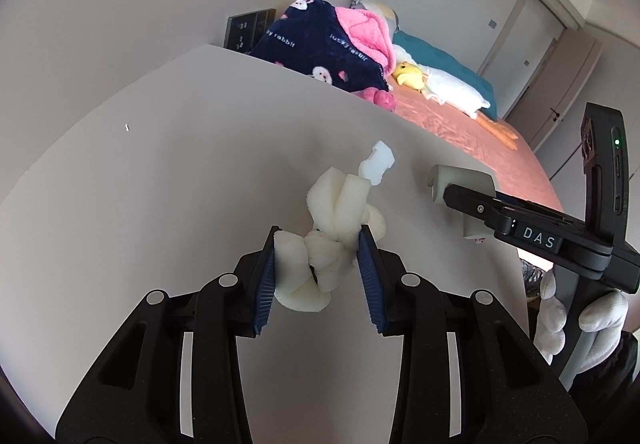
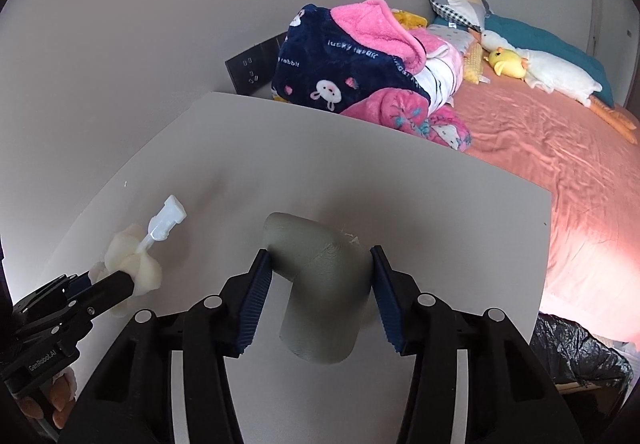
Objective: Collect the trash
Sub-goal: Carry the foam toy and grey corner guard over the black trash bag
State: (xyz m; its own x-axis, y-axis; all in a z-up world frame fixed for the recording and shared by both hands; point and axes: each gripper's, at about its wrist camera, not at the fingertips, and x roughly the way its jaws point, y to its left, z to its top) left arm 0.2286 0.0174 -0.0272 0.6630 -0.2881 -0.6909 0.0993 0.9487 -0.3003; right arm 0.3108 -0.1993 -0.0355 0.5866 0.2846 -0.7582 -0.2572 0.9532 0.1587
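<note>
My left gripper [image 1: 318, 264] is clamped on a knotted wad of cream foam [image 1: 334, 232], both blue pads pressed into its sides as it sits on the pale grey table [image 1: 180, 172]. A small white plastic piece [image 1: 376, 162] pokes out from the far end of the wad; I cannot tell whether it rests on the table or is stuck into the foam. From my right wrist camera the same foam [image 2: 132, 264] shows at the left of the table, near its front edge. My right gripper [image 2: 322, 294] straddles a grey elbow-shaped foam tube [image 2: 320, 284] lying near the right of the table. The left pad touches the tube's side and the right pad [image 2: 386, 296] sits just at its other side, but I cannot tell whether the tube is truly squeezed. My gloved right hand [image 1: 576, 320] grips that tool's handle. A black trash bag [image 2: 576, 356] shows below the table's right edge. Beyond the table lies a bed with a salmon sheet [image 2: 540, 148], a navy and pink blanket [image 2: 352, 60] heaped at its near left, and a white plush goose [image 2: 552, 76] farther right.
</note>
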